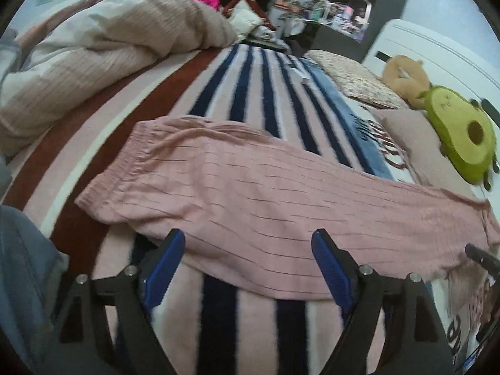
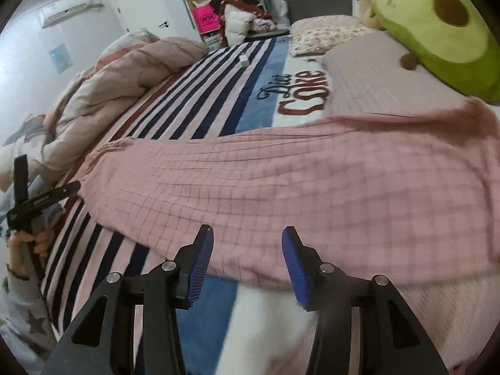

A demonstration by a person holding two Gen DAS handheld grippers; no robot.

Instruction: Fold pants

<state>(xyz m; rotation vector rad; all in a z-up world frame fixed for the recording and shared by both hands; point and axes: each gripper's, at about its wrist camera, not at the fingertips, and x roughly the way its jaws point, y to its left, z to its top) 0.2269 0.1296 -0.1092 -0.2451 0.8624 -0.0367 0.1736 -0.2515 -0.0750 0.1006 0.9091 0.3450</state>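
Pink checked pants (image 1: 256, 193) lie flat across the striped blanket (image 1: 247, 90), folded lengthwise, waistband at the left and leg ends at the right. They also show in the right wrist view (image 2: 297, 187). My left gripper (image 1: 248, 243) is open and empty, its blue pads at the near edge of the pants close to the waist end. My right gripper (image 2: 247, 243) is open and empty, just above the near edge of the pants at mid-leg. The right gripper's tip shows at the far right of the left view (image 1: 481, 256).
A bunched beige duvet (image 1: 103, 59) lies at the back left. An avocado plush (image 1: 459, 134) and a floral pillow (image 1: 356, 78) sit at the right. A small white object (image 2: 243, 60) rests on the blanket. Cluttered shelves stand beyond the bed.
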